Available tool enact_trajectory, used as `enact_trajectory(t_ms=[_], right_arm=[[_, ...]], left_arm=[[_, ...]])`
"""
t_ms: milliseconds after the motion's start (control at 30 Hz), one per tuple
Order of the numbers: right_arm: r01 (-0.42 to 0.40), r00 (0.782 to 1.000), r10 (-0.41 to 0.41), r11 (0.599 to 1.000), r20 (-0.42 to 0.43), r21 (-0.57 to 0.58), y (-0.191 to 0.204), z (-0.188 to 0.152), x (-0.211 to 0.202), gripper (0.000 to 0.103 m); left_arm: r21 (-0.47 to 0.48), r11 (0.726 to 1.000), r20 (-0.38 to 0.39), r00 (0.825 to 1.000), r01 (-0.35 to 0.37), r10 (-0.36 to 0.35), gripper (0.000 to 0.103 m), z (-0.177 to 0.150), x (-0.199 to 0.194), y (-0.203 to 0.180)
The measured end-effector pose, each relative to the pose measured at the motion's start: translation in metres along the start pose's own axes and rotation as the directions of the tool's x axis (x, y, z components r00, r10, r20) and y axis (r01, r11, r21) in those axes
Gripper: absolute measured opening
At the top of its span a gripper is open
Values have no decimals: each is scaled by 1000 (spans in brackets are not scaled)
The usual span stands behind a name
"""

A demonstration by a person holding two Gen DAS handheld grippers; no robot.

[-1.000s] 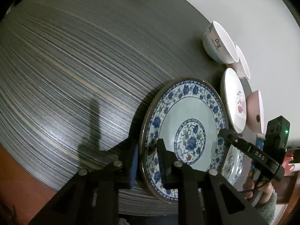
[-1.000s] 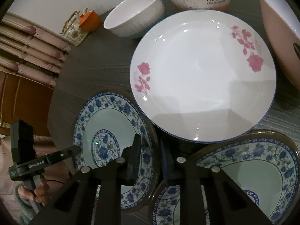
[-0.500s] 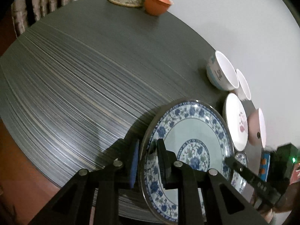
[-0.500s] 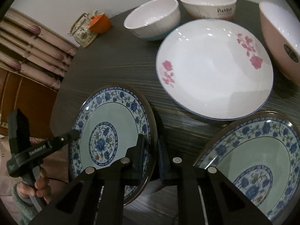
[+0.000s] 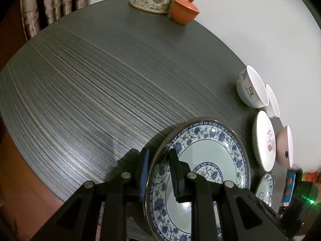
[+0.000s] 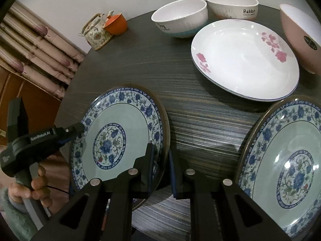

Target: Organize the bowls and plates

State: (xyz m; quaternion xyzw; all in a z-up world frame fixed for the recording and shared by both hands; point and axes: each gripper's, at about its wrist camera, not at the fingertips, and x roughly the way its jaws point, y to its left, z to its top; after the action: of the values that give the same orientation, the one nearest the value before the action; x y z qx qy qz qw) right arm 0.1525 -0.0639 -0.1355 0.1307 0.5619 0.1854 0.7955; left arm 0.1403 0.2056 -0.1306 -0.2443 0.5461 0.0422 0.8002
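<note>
Both grippers pinch one blue-floral plate (image 6: 120,140)
L gripper (image 5: 158,172) & R gripper (image 6: 161,166) clamp opposite rims; plate face-up, tilted off table (image 5: 100,80).

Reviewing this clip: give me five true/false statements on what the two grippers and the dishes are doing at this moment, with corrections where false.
1. Both grippers grip the same blue floral plate. True: the left gripper and right gripper each clamp its rim, on opposite sides.
2. The white plate with pink roses is stacked on a blue plate. False: it lies on the table by itself.
3. A second blue floral plate sits to the right of the held one. True.
4. The bowl marked Rabbit is upside down. False: it stands upright, opening up.
5. The teapot is beside an orange lidded cup. True.
</note>
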Motion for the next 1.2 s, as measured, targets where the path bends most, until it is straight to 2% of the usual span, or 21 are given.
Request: enact_trajectory(t_ms=[100, 267, 500, 567, 633, 833, 1000, 1100, 1200], right_arm=[[15, 1000, -15, 1000, 15, -13, 2, -4, 3, 15], [21, 999, -21, 1000, 25, -3, -3, -9, 7, 16], [39, 999, -38, 999, 27, -26, 2, -10, 11, 16], [31, 999, -31, 999, 18, -19, 2, -11, 12, 16], [26, 1000, -26, 999, 18, -20, 3, -10, 12, 17], [16, 1000, -16, 1000, 13, -10, 4, -10, 12, 19], [21, 999, -21, 1000, 28, -11, 1, -13, 4, 21], [17, 999, -17, 1000, 39, 6, -2, -14, -3, 21], [10, 999, -11, 1000, 49, 17, -7, -18, -12, 21]], left_arm=[[26, 1000, 12, 1000, -12, 12, 20, 0, 3, -5], [15, 1000, 2, 1000, -18, 18, 20, 1, 8, -4], [20, 1000, 30, 999, -18, 17, 20, 2, 6, -5], [13, 1000, 52, 999, -17, 17, 20, 3, 2, -4], [34, 999, 105, 994, -32, 29, 20, 3, -6, -6], [128, 991, 262, 965, -46, 11, 25, -2, -33, -24], [255, 961, 399, 917, -104, -6, 34, -17, -56, -51], [331, 936, 445, 895, -121, -42, 36, -28, -66, -68], [361, 924, 449, 892, -122, -57, 37, -37, -70, -79]])
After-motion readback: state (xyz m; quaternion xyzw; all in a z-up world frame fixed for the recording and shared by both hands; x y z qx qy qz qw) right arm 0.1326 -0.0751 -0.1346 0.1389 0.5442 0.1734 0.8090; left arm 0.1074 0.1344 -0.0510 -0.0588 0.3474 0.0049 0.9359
